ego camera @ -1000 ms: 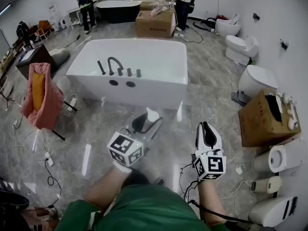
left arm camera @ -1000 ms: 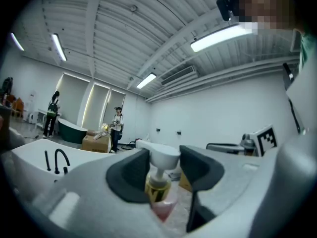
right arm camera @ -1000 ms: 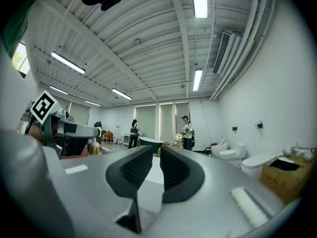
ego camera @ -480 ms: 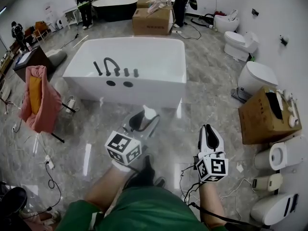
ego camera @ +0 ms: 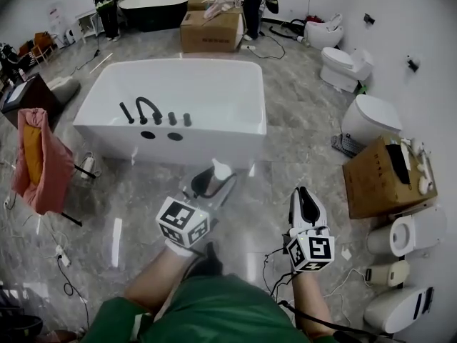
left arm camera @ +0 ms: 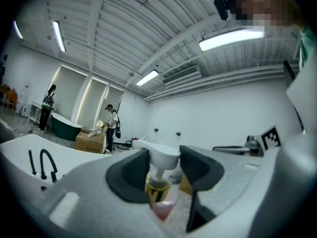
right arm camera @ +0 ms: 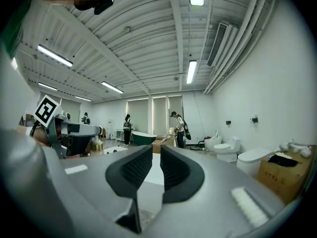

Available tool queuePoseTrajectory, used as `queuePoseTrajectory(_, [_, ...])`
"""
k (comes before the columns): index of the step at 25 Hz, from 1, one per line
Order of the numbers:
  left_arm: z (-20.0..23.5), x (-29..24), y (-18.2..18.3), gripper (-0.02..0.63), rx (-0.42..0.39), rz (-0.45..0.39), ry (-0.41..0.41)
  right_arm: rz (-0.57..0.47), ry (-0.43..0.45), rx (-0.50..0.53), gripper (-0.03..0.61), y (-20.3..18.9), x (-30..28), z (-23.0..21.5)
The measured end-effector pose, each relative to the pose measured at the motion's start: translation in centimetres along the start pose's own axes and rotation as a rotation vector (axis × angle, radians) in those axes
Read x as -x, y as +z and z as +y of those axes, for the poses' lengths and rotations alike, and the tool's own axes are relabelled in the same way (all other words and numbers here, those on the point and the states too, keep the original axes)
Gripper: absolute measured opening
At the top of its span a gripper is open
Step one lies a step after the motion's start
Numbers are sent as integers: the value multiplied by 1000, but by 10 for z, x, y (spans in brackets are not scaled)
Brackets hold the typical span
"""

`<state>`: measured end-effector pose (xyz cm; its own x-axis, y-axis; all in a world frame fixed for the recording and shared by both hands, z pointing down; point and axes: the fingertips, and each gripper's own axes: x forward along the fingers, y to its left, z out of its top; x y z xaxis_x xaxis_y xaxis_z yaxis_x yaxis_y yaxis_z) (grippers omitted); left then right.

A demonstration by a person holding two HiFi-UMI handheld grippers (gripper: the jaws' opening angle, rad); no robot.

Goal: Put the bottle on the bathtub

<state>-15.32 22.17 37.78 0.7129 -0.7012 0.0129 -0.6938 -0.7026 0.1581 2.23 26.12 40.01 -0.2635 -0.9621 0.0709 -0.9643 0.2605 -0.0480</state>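
Grey marble floor spreads through the showroom in the head view, with a white bathtub and its black faucet ahead of the person. The left gripper holds a pump bottle over the floor, just short of the tub's near wall. The right gripper hangs well apart to the right, near a cardboard box. Left gripper view: the jaws pinch the bottle's gold neck under its white pump head. Right gripper view: the jaws stand almost together, a slim gap between them, holding nothing.
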Motion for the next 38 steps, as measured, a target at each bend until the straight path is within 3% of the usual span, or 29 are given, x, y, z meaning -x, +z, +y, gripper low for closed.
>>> queuePoseTrajectory(5, [44,-40,-4,189,-30,22,-21,25,-31,4,49,2,-54,-11])
queuePoseTrajectory(10, [88,-63,-7,189,-9,28,-41,35,-65,21,49,5,-99,-13])
queuePoseTrajectory(20, [127,-107,-17,189,21,66,-62,59,-66,-2,49,-10,-155,-27])
queuePoseTrajectory(28, [156,-175,-24,189,25,89,-20,64,10,-25,49,-18,-232,-71])
queuePoseTrajectory(38, [195,-298,-23,189,-6,116,122,74,162,-57,49,-13,-344,-159])
